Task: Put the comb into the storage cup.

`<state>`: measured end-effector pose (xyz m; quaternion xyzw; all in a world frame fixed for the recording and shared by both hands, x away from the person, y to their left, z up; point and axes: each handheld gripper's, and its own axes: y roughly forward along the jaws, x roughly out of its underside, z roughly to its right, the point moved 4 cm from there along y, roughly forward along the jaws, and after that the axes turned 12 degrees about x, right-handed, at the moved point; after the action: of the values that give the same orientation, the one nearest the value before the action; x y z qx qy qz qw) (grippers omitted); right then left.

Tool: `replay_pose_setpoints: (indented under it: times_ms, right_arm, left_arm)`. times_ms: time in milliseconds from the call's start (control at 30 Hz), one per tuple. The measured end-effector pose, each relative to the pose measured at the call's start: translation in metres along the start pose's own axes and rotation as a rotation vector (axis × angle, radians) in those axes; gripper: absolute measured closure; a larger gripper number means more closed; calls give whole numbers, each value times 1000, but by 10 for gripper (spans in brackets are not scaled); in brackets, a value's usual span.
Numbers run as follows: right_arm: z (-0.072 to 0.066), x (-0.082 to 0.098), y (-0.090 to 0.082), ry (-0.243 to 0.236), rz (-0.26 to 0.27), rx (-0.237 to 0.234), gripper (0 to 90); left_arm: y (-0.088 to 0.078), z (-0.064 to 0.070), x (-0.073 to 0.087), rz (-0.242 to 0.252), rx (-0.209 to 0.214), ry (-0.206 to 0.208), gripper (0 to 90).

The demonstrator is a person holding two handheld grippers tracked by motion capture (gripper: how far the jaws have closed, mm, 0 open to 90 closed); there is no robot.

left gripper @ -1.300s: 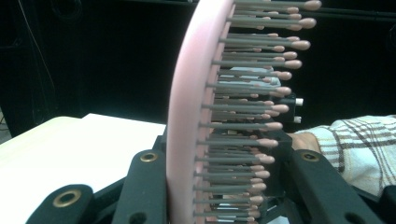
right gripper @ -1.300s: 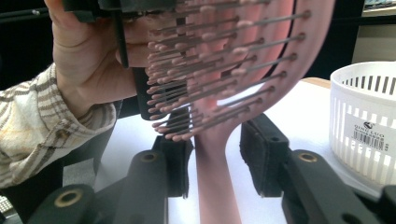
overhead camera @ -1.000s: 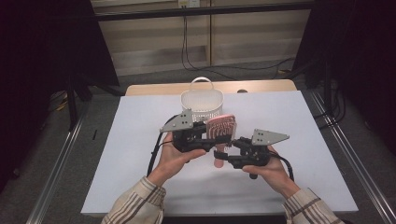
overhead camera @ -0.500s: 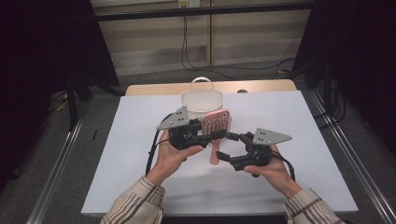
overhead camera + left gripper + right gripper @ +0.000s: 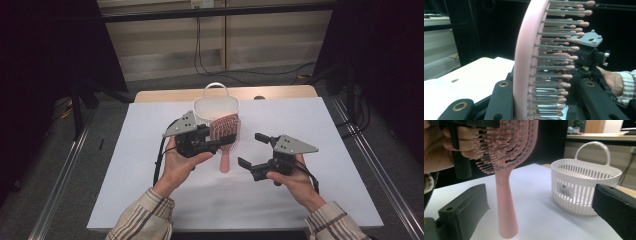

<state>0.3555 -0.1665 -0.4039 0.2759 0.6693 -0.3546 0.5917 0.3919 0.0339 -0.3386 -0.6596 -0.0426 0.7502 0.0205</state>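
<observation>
Left gripper (image 5: 212,141) at frame centre pinching pink plastic paddle hairbrush (image 5: 224,134) by its head. Right gripper (image 5: 253,150) lower right, jaws just opened wide, nothing between. White slotted plastic basket (image 5: 216,106) behind.

Both forearms are covered by plaid sleeves (image 5: 145,220). A grey three-cornered plate with screws is carried atop each black gripper, and a black cable (image 5: 159,162) is trailed behind.

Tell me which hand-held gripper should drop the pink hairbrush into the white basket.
Left. The left hand-held gripper is clamped on the pink hairbrush head right beside the white basket; the right hand-held gripper has just opened, jaws wide and empty, farther from it.
</observation>
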Motion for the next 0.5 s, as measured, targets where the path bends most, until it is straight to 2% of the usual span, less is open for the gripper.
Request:
replay_pose_setpoints:
  times_ms: [200, 500]
  right_arm:
    - [6, -1, -3, -8, 11, 50, 0]
    - [20, 0, -11, -8, 18, 155, 0]
  left_arm:
    - [-5, -2, -1, 4, -19, 1, 629]
    - [-12, -5, -3, 12, -45, -3, 629]
